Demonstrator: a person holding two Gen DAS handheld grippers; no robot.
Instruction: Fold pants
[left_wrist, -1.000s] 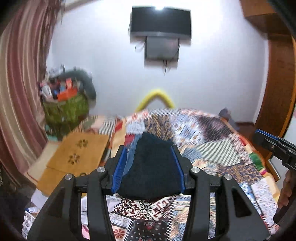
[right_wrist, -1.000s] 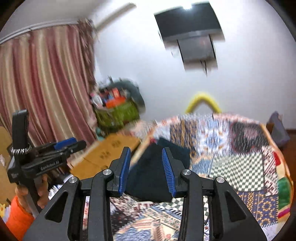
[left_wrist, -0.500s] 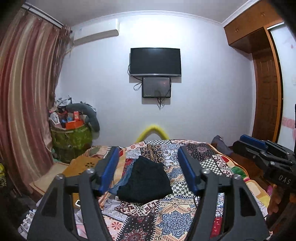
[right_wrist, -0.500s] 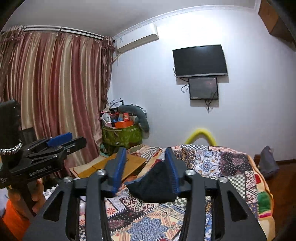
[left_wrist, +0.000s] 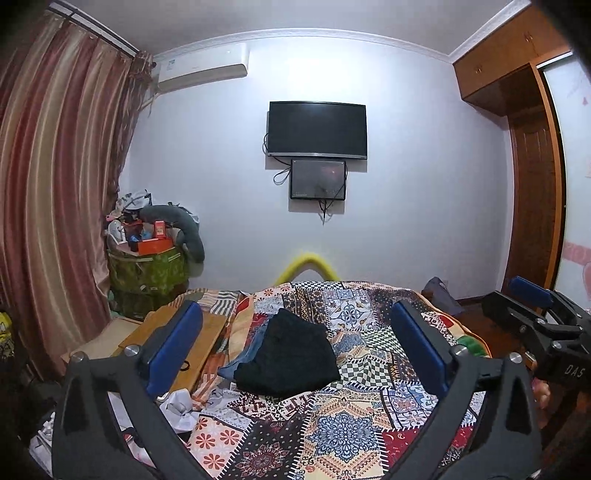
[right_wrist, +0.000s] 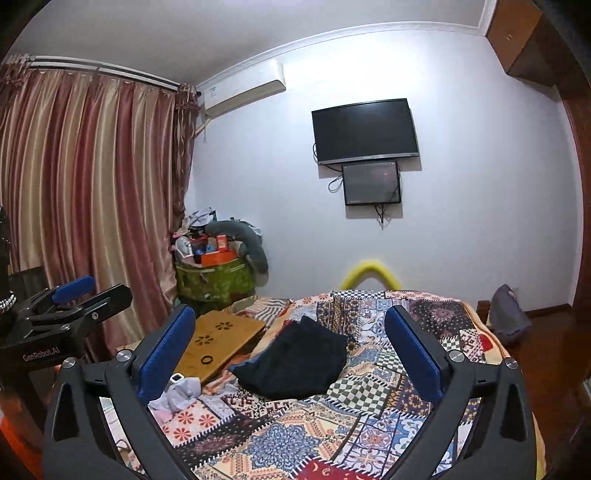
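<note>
Both grippers spread wide and empty, folded pants lying on the bed.

Left wrist view: left gripper (left_wrist: 295, 332) has its blue-padded jaws far apart, nothing between them. The dark, near-black folded fabric pants (left_wrist: 291, 360) lie on the multicoloured patchwork quilt (left_wrist: 343, 435), framed between the fingers, apart from both. A blue denim piece (left_wrist: 240, 363) pokes out under the pants at 9 o'clock. Right gripper (left_wrist: 532, 325) shows at 3 o'clock.
Right wrist view: right gripper (right_wrist: 290, 332) also wide apart, holding nothing. Pants (right_wrist: 299, 360) on the quilt (right_wrist: 288, 439) at centre; wooden cut-out board (right_wrist: 218, 341) at 9 o'clock of them. Left gripper (right_wrist: 70, 310) at the 9 o'clock edge.
</note>
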